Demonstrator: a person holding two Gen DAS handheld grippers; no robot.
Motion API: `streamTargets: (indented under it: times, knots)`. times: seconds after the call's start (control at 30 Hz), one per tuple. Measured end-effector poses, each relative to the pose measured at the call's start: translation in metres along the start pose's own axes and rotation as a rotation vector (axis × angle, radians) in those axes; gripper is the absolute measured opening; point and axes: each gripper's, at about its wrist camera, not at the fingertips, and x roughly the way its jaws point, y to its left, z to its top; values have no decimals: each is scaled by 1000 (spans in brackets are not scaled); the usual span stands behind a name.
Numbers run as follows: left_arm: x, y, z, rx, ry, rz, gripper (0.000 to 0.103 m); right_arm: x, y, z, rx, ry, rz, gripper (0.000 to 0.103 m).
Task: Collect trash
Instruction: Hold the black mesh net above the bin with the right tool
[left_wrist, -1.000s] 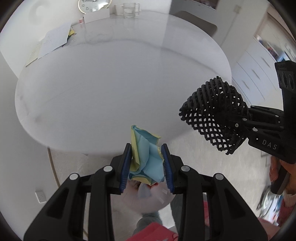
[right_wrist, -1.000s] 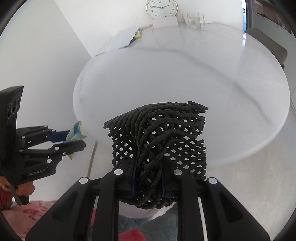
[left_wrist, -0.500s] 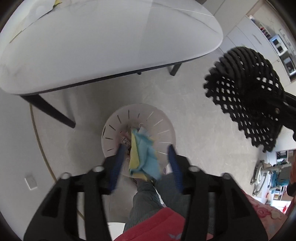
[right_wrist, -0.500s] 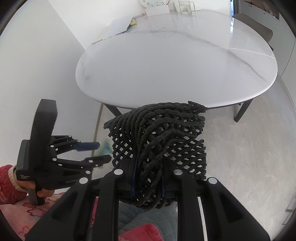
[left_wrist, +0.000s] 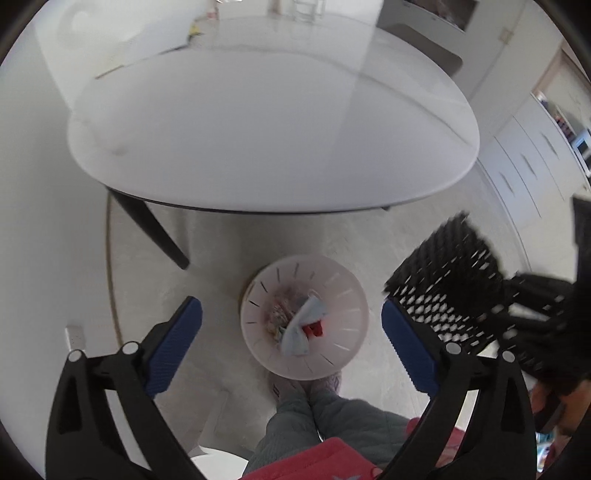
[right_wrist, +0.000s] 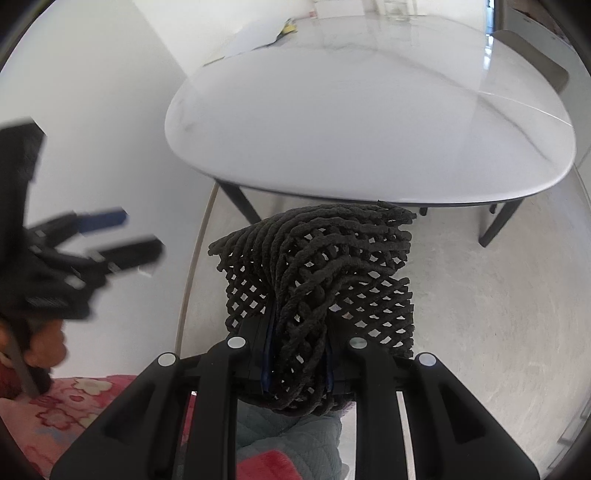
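My left gripper (left_wrist: 291, 317) is wide open and empty, high above a white slotted waste bin (left_wrist: 343, 295) on the floor. The blue and yellow paper wad (left_wrist: 301, 328) lies inside the bin among other scraps. My right gripper (right_wrist: 297, 350) is shut on a black mesh net (right_wrist: 317, 266), held over the floor before the table. The net also shows blurred at the right of the left wrist view (left_wrist: 454, 288). The left gripper shows at the left of the right wrist view (right_wrist: 110, 236).
A white oval marble table (left_wrist: 273, 133) stands ahead on dark legs (left_wrist: 155, 232). Papers (left_wrist: 147, 48) and a glass (left_wrist: 308, 7) lie at its far edge. The person's legs and feet (left_wrist: 306, 391) are just below the bin. White cabinets (left_wrist: 532, 155) stand at right.
My left gripper swung from table height to above the bin, opened, and the paper wad dropped into the bin. My right gripper kept hold of the net and tilted down.
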Motion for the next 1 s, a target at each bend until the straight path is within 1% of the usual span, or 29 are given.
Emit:
streamTargets:
  times: [0.13,0.3,0.37,0.43,0.57,0.6,0.67,0.73,1.0]
  knots:
    - [-7,5,1,-26,-6,25,94,24,5,-5,-50,39,21,22]
    - [-6,5,-1,-46,0,41,94,62,10,-8,-91,100,23,23]
    - [-6,4,-2,-49,1,48,94,76,9,-9,-95,119,26,27]
    - [-5,4,-2,-53,7,57,94,88,9,-9,-96,145,32,35]
    - [-2,2,-3,-63,12,65,94,107,8,-11,-97,179,48,44]
    - [-1,2,-3,-64,13,67,94,111,7,-12,-95,188,55,48]
    - [1,0,-3,-64,17,73,94,115,8,-14,-96,201,58,48]
    - [1,-1,-3,-70,18,75,94,116,9,-14,-102,203,56,53]
    - [1,-3,-5,-77,12,82,94,113,8,-11,-114,190,70,53]
